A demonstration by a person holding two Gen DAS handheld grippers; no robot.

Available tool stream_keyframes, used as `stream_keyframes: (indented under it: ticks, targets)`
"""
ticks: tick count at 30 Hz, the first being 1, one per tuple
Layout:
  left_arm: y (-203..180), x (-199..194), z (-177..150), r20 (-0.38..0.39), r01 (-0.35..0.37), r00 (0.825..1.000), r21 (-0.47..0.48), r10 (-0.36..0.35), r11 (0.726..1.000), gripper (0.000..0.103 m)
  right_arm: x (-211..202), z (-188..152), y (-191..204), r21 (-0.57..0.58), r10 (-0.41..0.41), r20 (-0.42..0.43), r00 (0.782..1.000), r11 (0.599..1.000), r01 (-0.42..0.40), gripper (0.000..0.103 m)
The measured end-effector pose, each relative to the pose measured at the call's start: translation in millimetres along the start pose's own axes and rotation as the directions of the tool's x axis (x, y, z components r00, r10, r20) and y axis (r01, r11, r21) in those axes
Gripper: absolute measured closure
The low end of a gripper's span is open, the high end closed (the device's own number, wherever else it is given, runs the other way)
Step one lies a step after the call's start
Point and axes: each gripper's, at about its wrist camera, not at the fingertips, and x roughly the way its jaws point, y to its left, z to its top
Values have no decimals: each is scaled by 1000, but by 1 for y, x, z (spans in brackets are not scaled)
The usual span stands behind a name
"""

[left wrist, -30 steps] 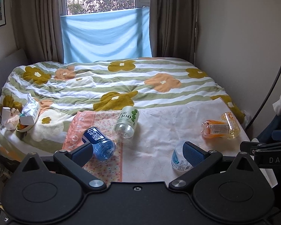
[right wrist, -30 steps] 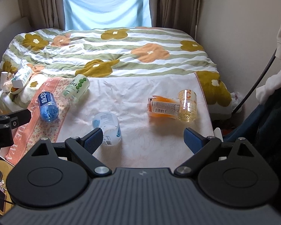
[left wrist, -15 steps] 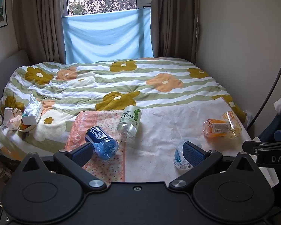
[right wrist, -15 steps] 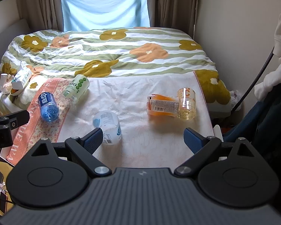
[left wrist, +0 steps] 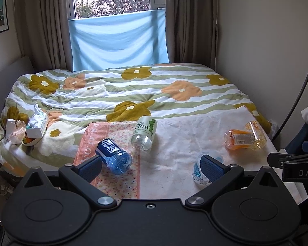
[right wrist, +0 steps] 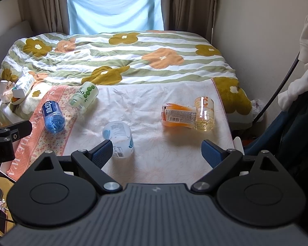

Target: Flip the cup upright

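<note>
Several cut-bottle cups lie on their sides on the white cloth on the bed. A blue cup lies at the left, a green-dotted clear cup behind it, a white-blue labelled cup near the front, an orange cup and a yellow clear cup at the right. My left gripper is open and empty above the front edge. My right gripper is open and empty; its left finger hides part of the white-blue cup.
A tissue pack and crumpled wrappers lie at the bed's left edge. A wall runs along the right side, with clothes and a black cable hanging there. Curtains and a window stand behind the bed.
Both cameras have tilted up slightly, so the bed and cups sit lower in view. Neither gripper has opened or shut, and no cup has moved.
</note>
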Motion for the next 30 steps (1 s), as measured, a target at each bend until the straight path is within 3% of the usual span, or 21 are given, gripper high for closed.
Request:
stream_keyframes:
  ticks: [30]
  targets:
    - [8, 3, 3, -11, -25, 1000, -32, 25, 999, 0, -1, -1, 0, 1, 0, 4, 1000, 1000, 0, 0]
